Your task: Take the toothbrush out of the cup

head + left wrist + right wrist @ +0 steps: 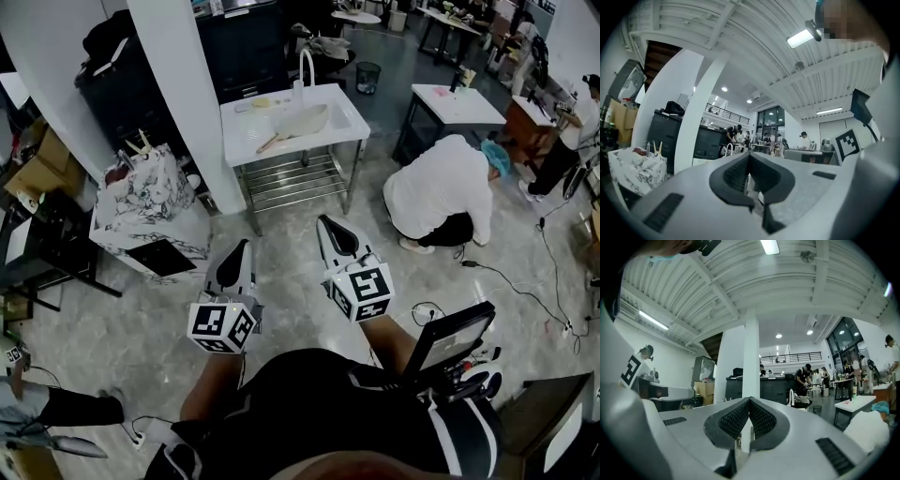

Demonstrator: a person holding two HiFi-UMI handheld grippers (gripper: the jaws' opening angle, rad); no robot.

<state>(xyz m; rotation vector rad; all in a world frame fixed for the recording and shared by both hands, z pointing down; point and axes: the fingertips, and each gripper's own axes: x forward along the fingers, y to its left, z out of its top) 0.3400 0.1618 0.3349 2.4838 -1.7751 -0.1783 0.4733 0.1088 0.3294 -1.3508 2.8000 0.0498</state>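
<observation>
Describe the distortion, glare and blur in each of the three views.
Head view: sharp, evenly lit; the white pillar leans from wide-angle bend. Left gripper view: strong fisheye, dark corners; the ceiling lamp glares; the shut left tongs look soft. Right gripper view: same fisheye and dark corners around the shut right tongs.

- On the sink desk (pixel 242 127): faucet (pixel 306 64) at the back edge, basin (pixel 309 119) just before it.
- Just left of the sink desk: pillar (pixel 178 94); farther left, box (pixel 155 234) on the floor.
- Right of the sink desk: crouching person (pixel 436 192); behind that person, second desk (pixel 459 105).
- Behind the sink desk, to the right: bin (pixel 368 77).
- Before the sink desk: left gripper (pixel 240 247) and right gripper (pixel 326 225), side by side, apart.
</observation>
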